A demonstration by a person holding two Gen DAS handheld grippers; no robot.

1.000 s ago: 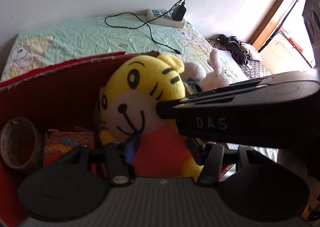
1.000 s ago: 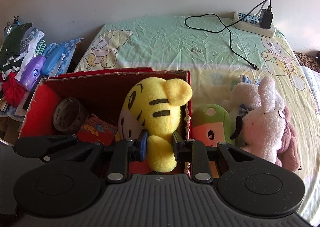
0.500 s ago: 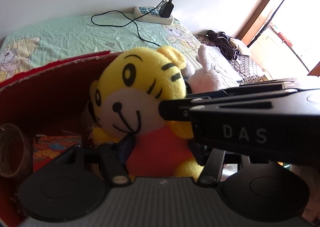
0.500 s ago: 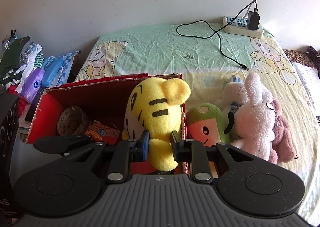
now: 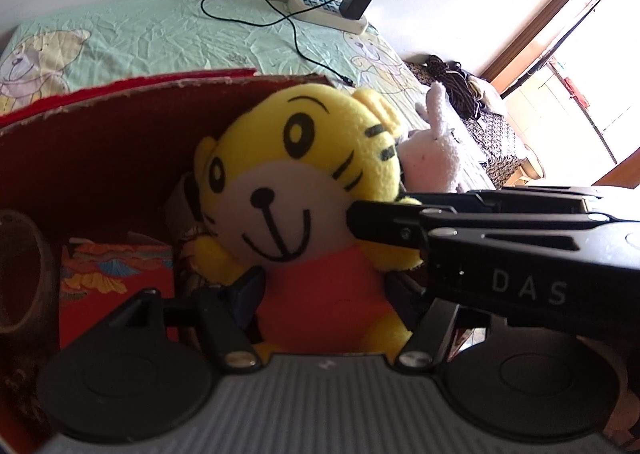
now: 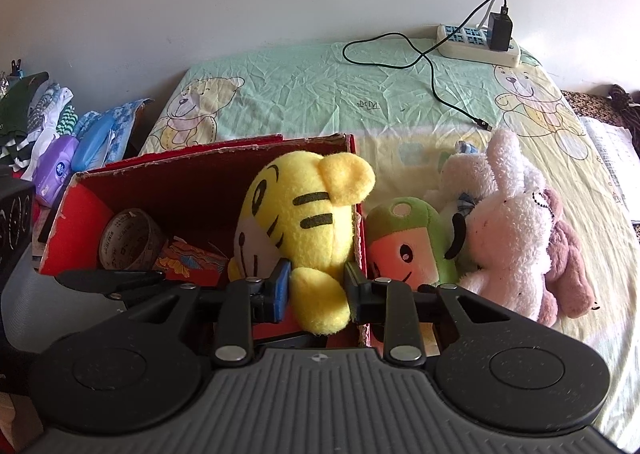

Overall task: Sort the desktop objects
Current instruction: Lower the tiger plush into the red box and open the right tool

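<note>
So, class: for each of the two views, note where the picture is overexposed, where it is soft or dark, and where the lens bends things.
Left wrist view: the window is blown out to white; the red box interior sits in shadow, and the tape roll at the edge is blurred. Right wrist view: even light, sharp yellow tiger toy; the fisheye curves the bed edge and darkens the corners.

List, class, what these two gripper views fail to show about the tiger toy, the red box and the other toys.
- Tiger toy: legs hidden behind the right gripper body in its view.
- Red box: floor hidden by contents; left side cut off, left view.
- Tape roll: print too small.
- Green toy: lower body hidden, right view.
</note>
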